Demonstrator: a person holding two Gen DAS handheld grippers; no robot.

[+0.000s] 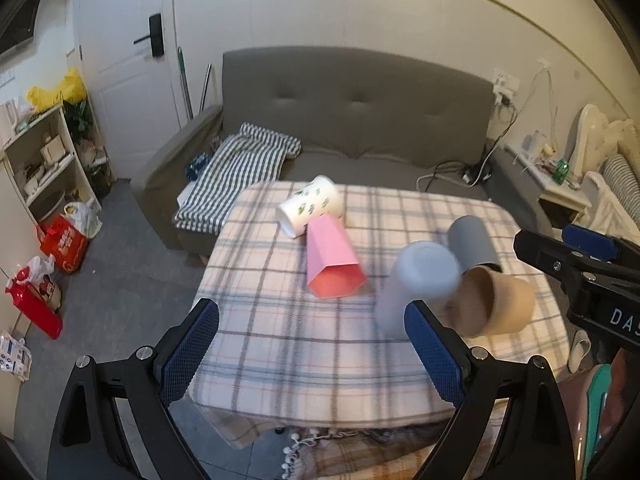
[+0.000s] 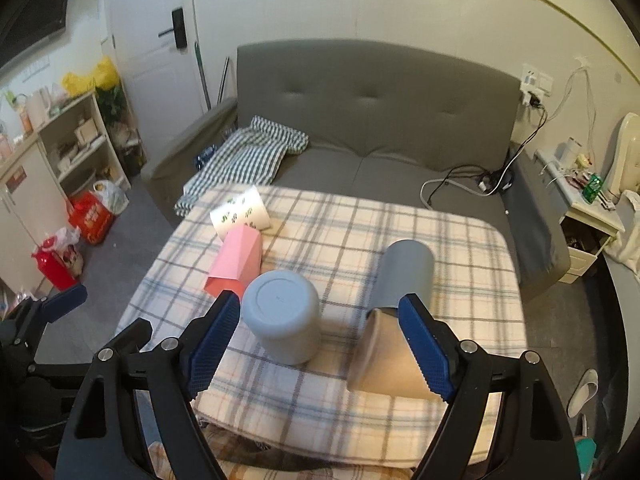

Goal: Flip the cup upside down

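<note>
Two handheld black two-finger grippers with blue textured finger pads are raised side by side, both angled forward and downward. The left black gripper (image 1: 312,354) has its jaws spread wide apart, gripping nothing. The right black gripper (image 2: 320,350) is likewise spread wide, its pads apparently touching nothing, though the fisheye view makes this hard to judge. Each gripper shows at the edge of the other's camera view.
</note>
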